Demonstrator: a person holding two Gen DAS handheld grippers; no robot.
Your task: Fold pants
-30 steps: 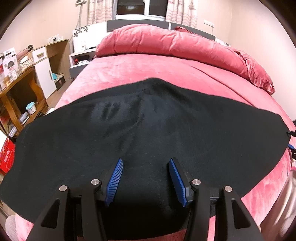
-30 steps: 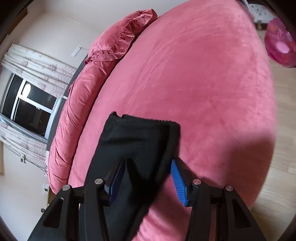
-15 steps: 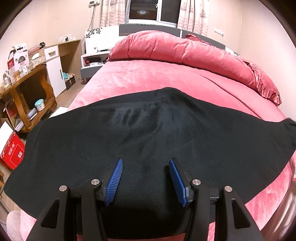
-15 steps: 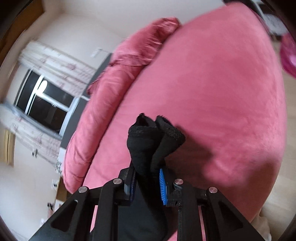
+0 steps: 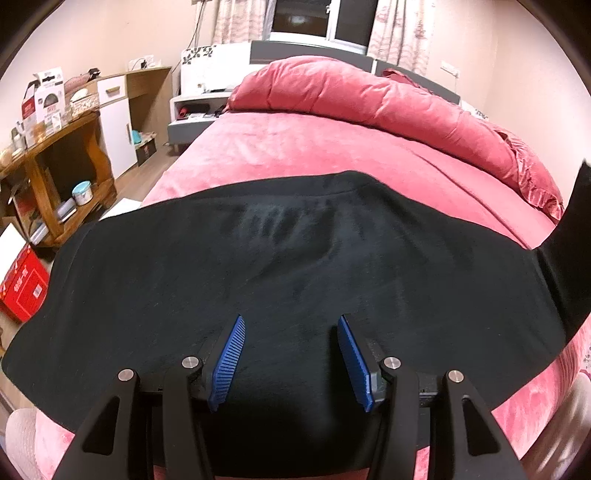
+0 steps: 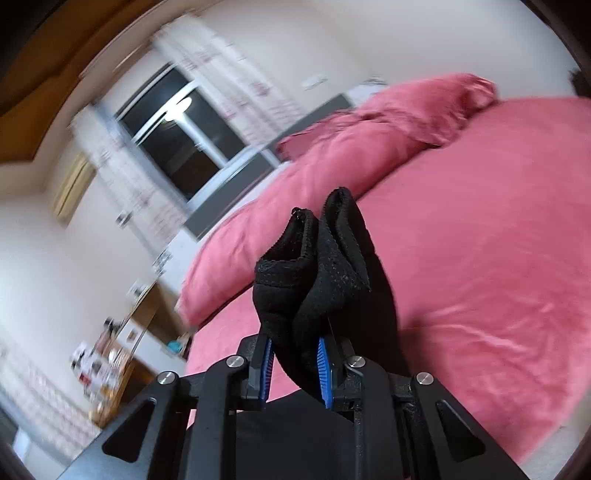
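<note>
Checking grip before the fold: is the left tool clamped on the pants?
No: the left tool is open, its fingers spread apart over the pants without pinching them.

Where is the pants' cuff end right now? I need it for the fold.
In the right wrist view, the cuff end is bunched and pinched in the right tongs, lifted above the pink bed.

Lighting: warm, even indoor light; window [image 5: 321, 18] dark, lamp reflection on its glass [image 6: 183, 101]. Left wrist view sharp; right wrist view motion-blurred, strongest at left. Fisheye bending and dark vignette at edges.
</note>
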